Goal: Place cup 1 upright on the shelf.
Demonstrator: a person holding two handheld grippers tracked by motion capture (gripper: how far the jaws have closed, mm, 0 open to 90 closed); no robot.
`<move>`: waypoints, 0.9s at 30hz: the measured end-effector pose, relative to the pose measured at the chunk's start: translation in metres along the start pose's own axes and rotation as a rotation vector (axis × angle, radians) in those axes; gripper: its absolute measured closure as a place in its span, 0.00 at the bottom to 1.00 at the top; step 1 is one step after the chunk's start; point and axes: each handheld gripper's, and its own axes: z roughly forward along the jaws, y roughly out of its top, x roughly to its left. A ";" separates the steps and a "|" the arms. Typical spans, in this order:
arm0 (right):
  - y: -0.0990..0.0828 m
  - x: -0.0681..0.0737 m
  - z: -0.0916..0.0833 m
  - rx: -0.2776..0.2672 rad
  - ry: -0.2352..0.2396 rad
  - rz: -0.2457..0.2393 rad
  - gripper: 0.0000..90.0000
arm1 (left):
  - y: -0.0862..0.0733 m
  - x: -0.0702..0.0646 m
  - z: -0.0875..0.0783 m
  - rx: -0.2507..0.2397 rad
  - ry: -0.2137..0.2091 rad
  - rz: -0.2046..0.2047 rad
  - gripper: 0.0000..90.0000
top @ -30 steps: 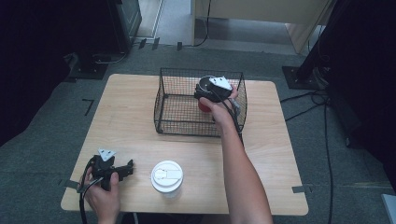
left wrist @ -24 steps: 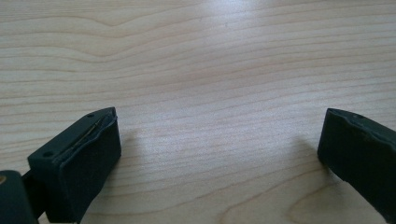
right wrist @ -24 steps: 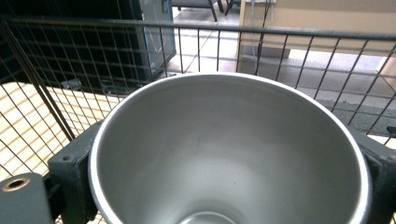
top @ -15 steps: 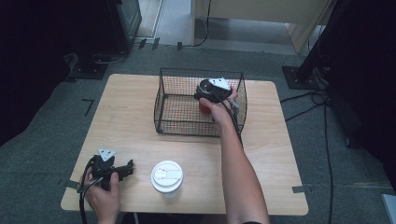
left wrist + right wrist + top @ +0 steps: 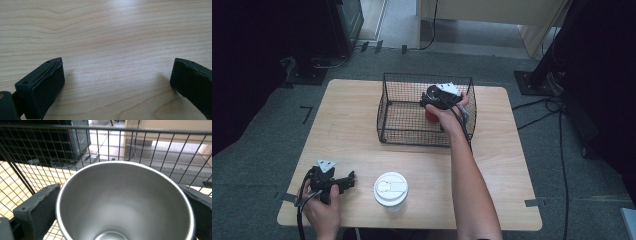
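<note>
Two tongs in play. Right tongs (image 5: pixel 428 102) reach into the black wire basket (image 5: pixel 387 107) at 12 o'clock on the bench (image 5: pixel 352 125), jaws clamped either side of a metal cup (image 5: pixel 125 202), red outside (image 5: pixel 431 116), silver inside, open mouth toward the camera. Cup sits inside the basket, toward its 3 o'clock side. Left tongs (image 5: pixel 347 181) rest at 7 o'clock on the bench, held by left hand (image 5: pixel 322 212), jaws spread wide, nothing between, bare wood under them. White lidded cup (image 5: pixel 390 188) stands at 6 o'clock, just beside the left tongs, untouched.
</note>
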 end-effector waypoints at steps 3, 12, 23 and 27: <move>0.003 0.001 -0.003 -0.015 0.006 0.006 0.00 | 0.000 0.000 0.000 -0.001 0.000 -0.001 0.00; 0.015 -0.003 -0.014 -0.054 0.013 0.016 0.00 | 0.000 0.000 0.000 -0.001 0.000 0.000 0.00; 0.030 0.005 -0.041 -0.109 0.057 0.022 0.00 | 0.000 0.000 0.000 0.001 -0.001 0.000 0.00; 0.033 0.006 -0.060 -0.142 0.078 0.028 0.00 | 0.000 0.000 0.000 0.001 -0.001 0.000 0.00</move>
